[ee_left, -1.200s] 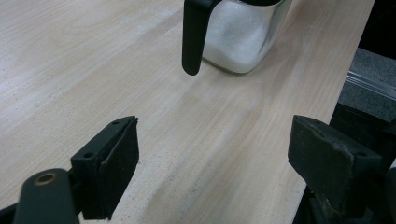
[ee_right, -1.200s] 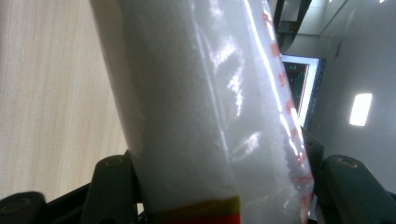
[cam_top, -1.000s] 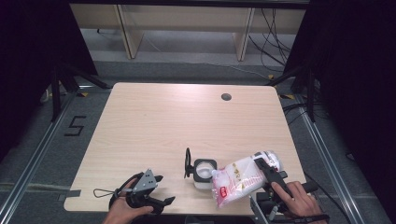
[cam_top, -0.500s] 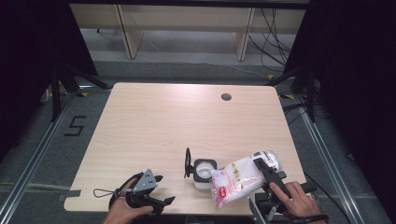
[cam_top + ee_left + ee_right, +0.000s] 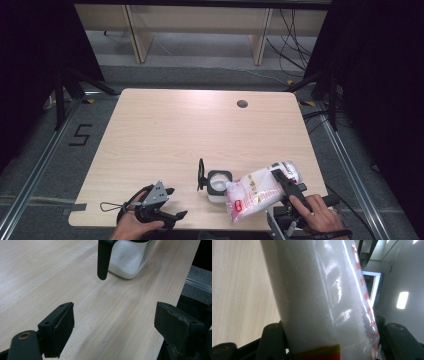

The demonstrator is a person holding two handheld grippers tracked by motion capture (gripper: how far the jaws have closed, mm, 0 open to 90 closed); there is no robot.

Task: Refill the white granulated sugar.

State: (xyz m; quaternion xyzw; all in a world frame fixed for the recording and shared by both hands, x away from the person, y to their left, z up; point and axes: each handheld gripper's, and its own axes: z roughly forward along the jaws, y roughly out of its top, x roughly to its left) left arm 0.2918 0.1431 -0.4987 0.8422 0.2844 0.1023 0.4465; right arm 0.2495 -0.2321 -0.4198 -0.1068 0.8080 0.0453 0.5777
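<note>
A clear square jar point(image 5: 218, 184) with white powder inside and an upright black lid point(image 5: 201, 174) stands near the table's front edge. In the left gripper view the jar point(image 5: 127, 261) lies ahead, its black lid point(image 5: 103, 258) hanging down. My left gripper point(image 5: 172, 202) rests open at the front left, nothing between its jaws point(image 5: 113, 332). My right gripper point(image 5: 285, 187) is shut on a white plastic bag with red print point(image 5: 257, 191), held tilted with its lower end beside the jar. Up close, the bag point(image 5: 317, 295) is clamped between the jaws.
The light wooden table point(image 5: 165, 130) has a round cable hole point(image 5: 242, 104) at the back right. Dark curtains stand at both sides, and shelving legs and cables lie beyond the far edge. The table's front edge runs just below both hands.
The bag in my right gripper has tipped slightly lower and closer to the jar. The left gripper has stayed put.
</note>
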